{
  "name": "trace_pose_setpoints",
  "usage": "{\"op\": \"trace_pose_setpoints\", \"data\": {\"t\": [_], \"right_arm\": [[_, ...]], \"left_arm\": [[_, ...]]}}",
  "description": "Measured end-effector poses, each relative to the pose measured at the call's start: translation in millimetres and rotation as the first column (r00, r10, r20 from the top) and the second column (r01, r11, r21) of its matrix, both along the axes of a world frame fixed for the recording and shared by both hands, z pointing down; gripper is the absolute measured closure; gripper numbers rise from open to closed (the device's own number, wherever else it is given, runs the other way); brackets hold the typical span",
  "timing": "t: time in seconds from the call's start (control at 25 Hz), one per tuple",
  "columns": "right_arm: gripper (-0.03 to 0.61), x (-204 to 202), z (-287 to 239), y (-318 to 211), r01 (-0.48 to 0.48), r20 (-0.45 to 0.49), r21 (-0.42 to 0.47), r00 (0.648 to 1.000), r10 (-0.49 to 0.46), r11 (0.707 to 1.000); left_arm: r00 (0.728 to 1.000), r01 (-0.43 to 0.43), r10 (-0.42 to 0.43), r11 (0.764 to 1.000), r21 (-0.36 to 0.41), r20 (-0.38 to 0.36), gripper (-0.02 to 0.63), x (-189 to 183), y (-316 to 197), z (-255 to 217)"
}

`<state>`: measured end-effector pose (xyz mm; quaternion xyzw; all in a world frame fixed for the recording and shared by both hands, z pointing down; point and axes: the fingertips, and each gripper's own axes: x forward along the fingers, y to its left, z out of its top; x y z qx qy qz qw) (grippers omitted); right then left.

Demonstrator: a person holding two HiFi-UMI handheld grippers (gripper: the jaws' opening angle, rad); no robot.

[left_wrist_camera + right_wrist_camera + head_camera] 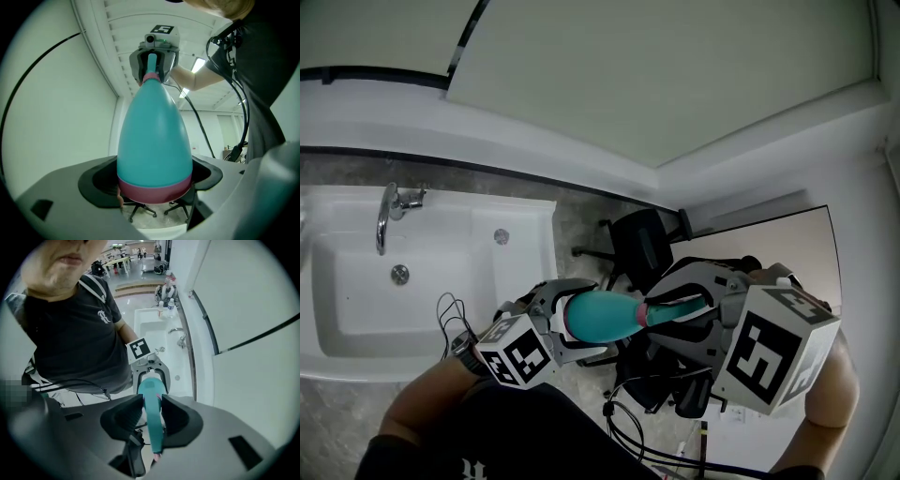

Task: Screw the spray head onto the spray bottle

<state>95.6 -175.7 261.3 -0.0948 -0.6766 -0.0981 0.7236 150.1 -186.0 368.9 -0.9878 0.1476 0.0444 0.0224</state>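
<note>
A teal spray bottle [598, 317] with a pink band round its base hangs in the air, lying sideways between my two grippers. My left gripper [570, 321] is shut on the bottle's wide base [153, 187]. The teal spray head [677, 312], with a pink collar, sits on the bottle's neck. My right gripper [680, 314] is shut on the spray head, its dark pads [129, 413] pressing both sides of the spray head [153, 420]. In the left gripper view the bottle [153, 136] tapers up to the right gripper [152, 70]. Threads at the neck are hidden.
A white sink [356, 272] with a chrome faucet [389, 211] lies to the left below. A black office chair [642, 239] stands on the floor under the grippers. Black cables [647, 422] trail near my right side. Small bottles [166, 305] stand at the sink's far end.
</note>
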Motion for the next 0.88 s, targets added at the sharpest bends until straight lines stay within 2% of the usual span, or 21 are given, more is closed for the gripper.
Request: {"op": "trace_pose_setpoints", "data": {"t": [0.04, 0.12, 0.16, 0.2, 0.24, 0.28, 0.32, 0.36, 0.4, 0.44, 0.48, 0.52, 0.56, 0.6, 0.64, 0.72, 0.76, 0.8, 0.84, 0.88], "right_arm": [[0.449, -0.1, 0.6, -2.4, -0.029, -0.014, 0.004, 0.999, 0.029, 1.0], [0.451, 1.5, 4.3, -10.4, -0.113, -0.028, 0.026, 0.993, 0.114, 0.993], [0.451, 2.7, 7.4, -17.1, -0.176, -0.021, 0.044, 0.984, 0.178, 0.983], [0.451, 4.0, 11.0, -25.7, -0.26, 0.0, 0.062, 0.965, 0.26, 0.964], [0.451, 5.5, 14.6, -35.2, -0.363, 0.03, 0.071, 0.932, 0.362, 0.929], [0.451, 7.6, 18.3, -44.3, -0.475, 0.06, 0.067, 0.88, 0.472, 0.877], [0.452, 10.3, 22.5, -52.4, -0.582, 0.083, 0.053, 0.812, 0.577, 0.812], [0.451, 13.6, 27.6, -58.9, -0.674, 0.096, 0.029, 0.737, 0.67, 0.738], [0.451, 16.9, 33.2, -63.9, -0.75, 0.1, 0.0, 0.659, 0.746, 0.662], [0.451, 19.8, 38.1, -67.0, -0.805, 0.096, -0.027, 0.588, 0.803, 0.593], [0.451, 21.9, 41.7, -68.2, -0.84, 0.088, -0.047, 0.536, 0.84, 0.541], [0.451, 22.5, 43.1, -67.7, -0.855, 0.083, -0.057, 0.511, 0.856, 0.516], [0.45, 21.0, 41.9, -66.3, -0.853, 0.088, -0.06, 0.513, 0.854, 0.519], [0.448, 17.0, 38.2, -64.7, -0.837, 0.103, -0.06, 0.537, 0.837, 0.544], [0.446, 11.0, 32.6, -62.7, -0.814, 0.122, -0.064, 0.568, 0.814, 0.578], [0.43, -4.0, 18.2, -53.8, -0.741, 0.148, -0.102, 0.648, 0.747, 0.664], [0.42, -13.0, 8.2, -45.1, -0.674, 0.159, -0.138, 0.708, 0.688, 0.726], [0.419, -24.6, -5.5, -33.6, -0.57, 0.195, -0.18, 0.778, 0.597, 0.801], [0.42, -39.2, -23.1, -20.9, -0.428, 0.273, -0.206, 0.839, 0.471, 0.88], [0.42, -52.7, -41.6, -8.8, -0.257, 0.374, -0.185, 0.874, 0.31, 0.949]], "left_arm": [[0.999, 0.035, -0.035, 0.999, 0.012, 0.015, 0.193, -2.3, -4.2, 0.8], [0.983, 0.166, -0.169, 0.985, 0.044, 0.075, 0.193, -8.9, -17.1, 4.9], [0.959, 0.254, -0.259, 0.965, 0.059, 0.114, 0.193, -13.7, -25.5, 8.3], [0.924, 0.343, -0.35, 0.936, 0.072, 0.153, 0.193, -19.5, -34.2, 12.2], [0.881, 0.425, -0.433, 0.901, 0.086, 0.19, 0.193, -25.4, -42.8, 16.6], [0.835, 0.49, -0.501, 0.865, 0.105, 0.227, 0.193, -30.8, -50.5, 21.6], [0.792, 0.536, -0.551, 0.834, 0.13, 0.264, 0.193, -35.1, -57.0, 27.2], [0.759, 0.562, -0.58, 0.813, 0.153, 0.295, 0.193, -37.8, -62.1, 33.2], [0.746, 0.568, -0.588, 0.807, 0.162, 0.315, 0.193, -38.1, -65.2, 38.6], [0.754, 0.556, -0.573, 0.817, 0.153, 0.321, 0.193, -36.0, -65.8, 43.0], [0.78, 0.529, -0.541, 0.838, 0.13, 0.313, 0.193, -31.7, -63.8, 45.8], [0.818, 0.49, -0.496, 0.866, 0.099, 0.291, 0.193, -26.3, -59.8, 46.9], [0.86, 0.441, -0.441, 0.895, 0.062, 0.256, 0.193, -20.7, -54.4, 46.4], [0.899, 0.385, -0.382, 0.923, 0.029, 0.214, 0.193, -15.8, -48.6, 45.1], [0.931, 0.326, -0.322, 0.945, 0.005, 0.172, 0.193, -12.0, -43.0, 43.7], [0.971, 0.215, -0.213, 0.976, -0.011, 0.113, 0.193, -7.0, -33.2, 41.7], [0.982, 0.163, -0.162, 0.986, -0.01, 0.097, 0.193, -5.7, -28.3, 40.9], [0.99, 0.11, -0.108, 0.994, -0.008, 0.087, 0.193, -4.7, -22.8, 40.1], [0.995, 0.051, -0.051, 0.999, -0.009, 0.082, 0.193, -3.7, -16.5, 39.1], [0.997, -0.011, 0.012, 1.0, -0.011, 0.077, 0.193, -3.0, -9.6, 38.0]]}}
